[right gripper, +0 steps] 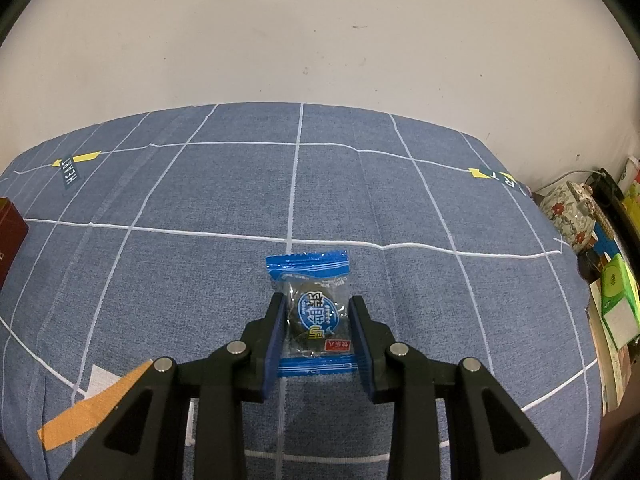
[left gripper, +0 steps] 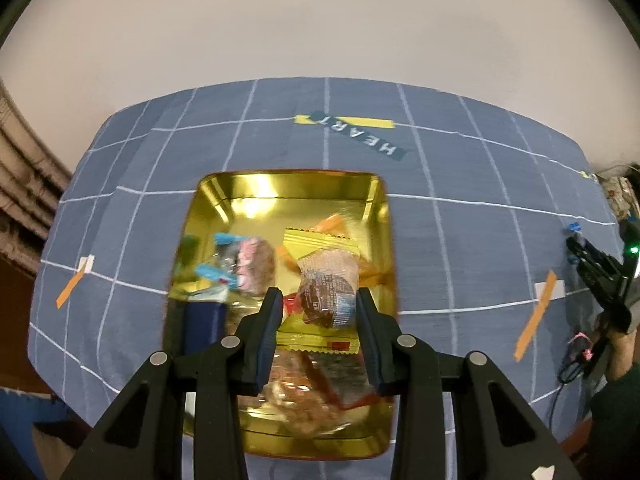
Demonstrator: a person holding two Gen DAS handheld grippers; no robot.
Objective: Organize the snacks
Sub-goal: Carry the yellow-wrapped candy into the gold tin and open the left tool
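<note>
Left tool [left gripper: 318, 304]: above the gold tray, pointing steeply down; pads closed on a clear-wrapped brown snack [left gripper: 326, 294], gripped at its lower half, wrapper top poking out past the fingertips.
Gold tray [left gripper: 288, 184]: on the blue checked cloth [left gripper: 460, 256], shiny inside, far end bare.
Tray contents: pink-and-brown wrapped cake [left gripper: 256, 270] at left, beside blue-ended clear wrappers [left gripper: 218, 276]; yellow sachet [left gripper: 320, 242] and orange packet [left gripper: 330, 226] at centre; more wrapped pieces nearer the camera, blurred, kinds hard to tell.
Right tool [right gripper: 316, 320]: low over the cloth, fingers narrowly parted, 1 on each side of a blue seaweed packet [right gripper: 310, 312]; pads against its edges, closed on it.
Blue seaweed packet: flat on the cloth, well apart from the tray, blue strips at both ends, clear middle with a dark filling.
Cloth surface: white grid lines, orange tape strip [right gripper: 92, 408] at near left, "HEART" label [right gripper: 70, 172] far left.
Dark red box [right gripper: 10, 232]: at the left edge of the right wrist view.
</note>
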